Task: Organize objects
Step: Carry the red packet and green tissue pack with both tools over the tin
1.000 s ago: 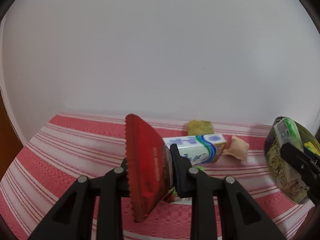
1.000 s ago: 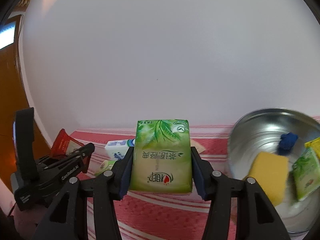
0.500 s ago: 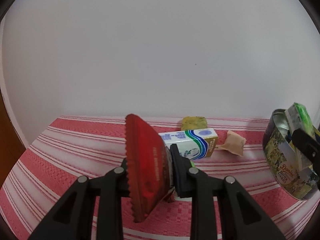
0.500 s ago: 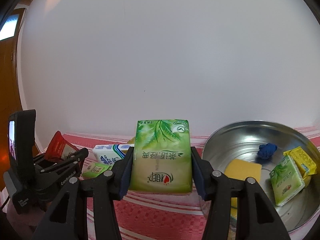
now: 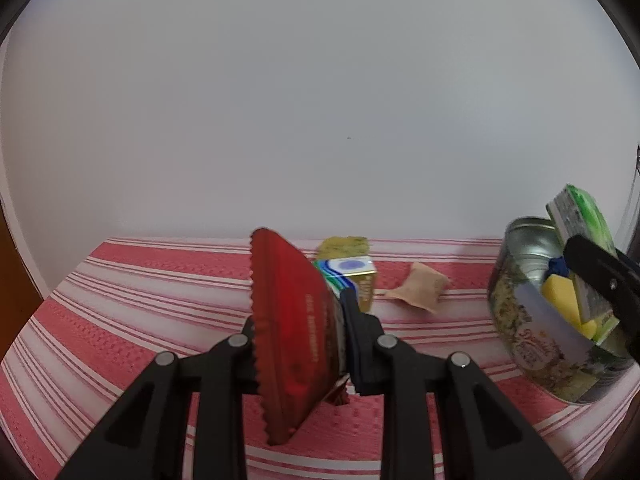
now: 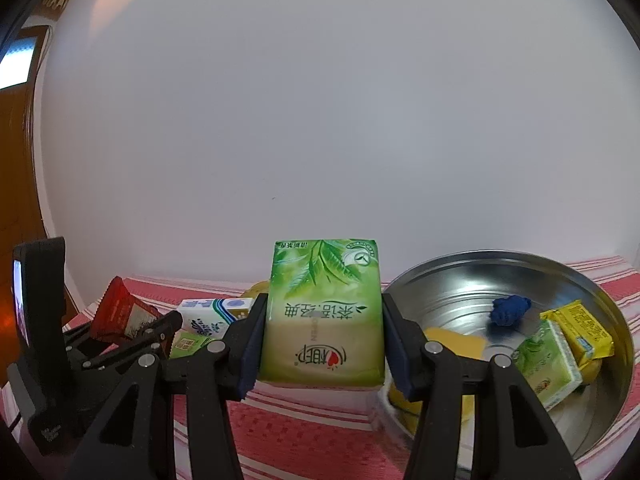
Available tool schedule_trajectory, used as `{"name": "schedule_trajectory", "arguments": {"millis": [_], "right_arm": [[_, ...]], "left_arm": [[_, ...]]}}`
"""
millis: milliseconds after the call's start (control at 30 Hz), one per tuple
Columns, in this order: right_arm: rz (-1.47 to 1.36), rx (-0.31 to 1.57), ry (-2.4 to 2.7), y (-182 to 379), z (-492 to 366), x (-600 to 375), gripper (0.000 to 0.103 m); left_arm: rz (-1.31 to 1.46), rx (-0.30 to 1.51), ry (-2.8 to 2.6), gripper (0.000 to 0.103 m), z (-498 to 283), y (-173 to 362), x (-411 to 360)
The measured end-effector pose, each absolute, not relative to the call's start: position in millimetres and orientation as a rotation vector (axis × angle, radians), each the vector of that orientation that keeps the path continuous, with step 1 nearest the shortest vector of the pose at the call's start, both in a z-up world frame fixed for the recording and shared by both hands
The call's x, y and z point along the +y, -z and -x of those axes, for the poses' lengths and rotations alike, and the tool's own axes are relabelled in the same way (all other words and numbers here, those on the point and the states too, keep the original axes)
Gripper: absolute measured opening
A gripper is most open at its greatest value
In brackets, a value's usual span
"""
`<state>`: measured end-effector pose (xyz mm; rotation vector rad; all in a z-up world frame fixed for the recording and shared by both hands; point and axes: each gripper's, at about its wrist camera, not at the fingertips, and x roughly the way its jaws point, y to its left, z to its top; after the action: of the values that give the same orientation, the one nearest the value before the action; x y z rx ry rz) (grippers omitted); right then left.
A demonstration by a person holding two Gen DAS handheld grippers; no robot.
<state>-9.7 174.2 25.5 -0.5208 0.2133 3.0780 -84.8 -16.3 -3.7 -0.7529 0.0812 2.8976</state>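
Both my grippers loaded beside the tin.
My left gripper point(image 5: 298, 344) clamps a red sachet point(image 5: 292, 332); my right gripper point(image 6: 322, 344) clamps a green tissue pack point(image 6: 324, 316), round tin point(image 6: 600, 296) at three o'clock.

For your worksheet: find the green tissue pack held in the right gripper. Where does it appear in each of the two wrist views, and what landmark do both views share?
Left wrist view: the green tissue pack is at the far right edge, seen side-on above the round metal tin.
Right wrist view: the pack fills the lower centre, clamped upright in the right gripper.
Shared landmark: the metal tin, standing on the red-striped cloth.
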Motion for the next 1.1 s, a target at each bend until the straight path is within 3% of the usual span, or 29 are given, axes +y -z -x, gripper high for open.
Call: {"name": "schedule_trajectory", "arguments": {"millis": [1100], "right_arm": [[0.387, 0.254, -2.923, -39, -16, 310, 0.055]], "left_arm": [[0.598, 0.104, -2.701, 0.025, 52, -31, 132]]}}
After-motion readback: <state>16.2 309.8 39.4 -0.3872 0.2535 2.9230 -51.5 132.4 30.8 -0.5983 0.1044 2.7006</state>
